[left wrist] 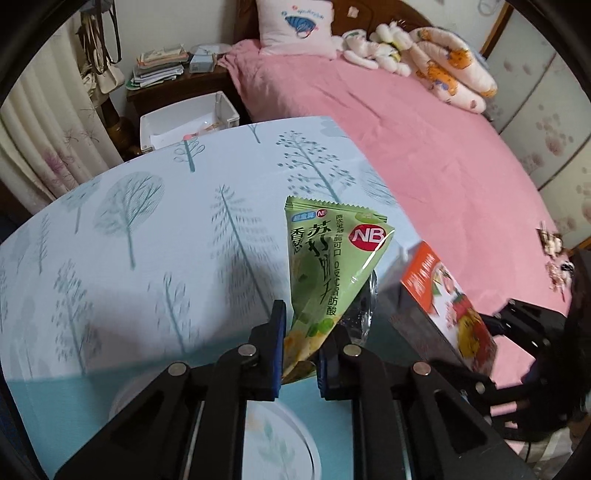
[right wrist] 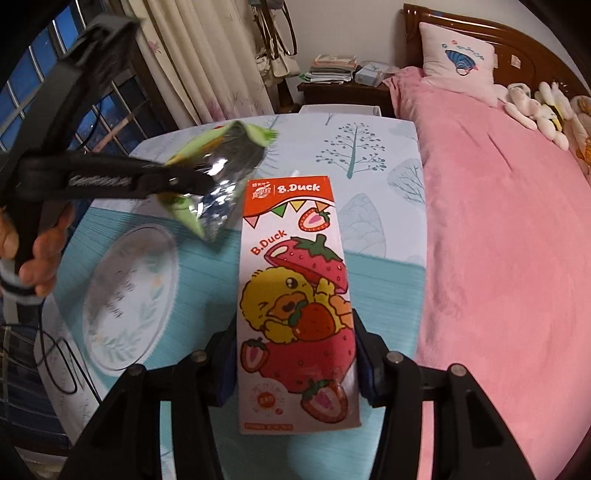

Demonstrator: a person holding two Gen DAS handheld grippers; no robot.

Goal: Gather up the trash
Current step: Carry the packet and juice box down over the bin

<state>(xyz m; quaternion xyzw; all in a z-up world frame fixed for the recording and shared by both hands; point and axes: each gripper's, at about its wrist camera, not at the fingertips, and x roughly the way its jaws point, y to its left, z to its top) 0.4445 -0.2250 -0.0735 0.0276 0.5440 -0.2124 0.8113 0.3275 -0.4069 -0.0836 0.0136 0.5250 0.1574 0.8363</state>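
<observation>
Green wrapper [left wrist: 325,266] between left hand-held gripper [left wrist: 301,354] pads

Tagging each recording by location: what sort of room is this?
Most likely a home bedroom: a bed with a pink cover, a pillow against the wooden headboard, and a cluttered nightstand beside it.

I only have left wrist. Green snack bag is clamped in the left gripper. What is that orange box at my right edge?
Observer: A strawberry B.Duck carton, clamped between the right gripper pads.
Operator: Any bin visible for the drop?
Observer: Only a white tub past the table's far edge; its inside is hidden from the right wrist.
Operator: Back of my green snack bag?
Observer: Silver foil, crumpled, just ahead of the left gripper.
</observation>
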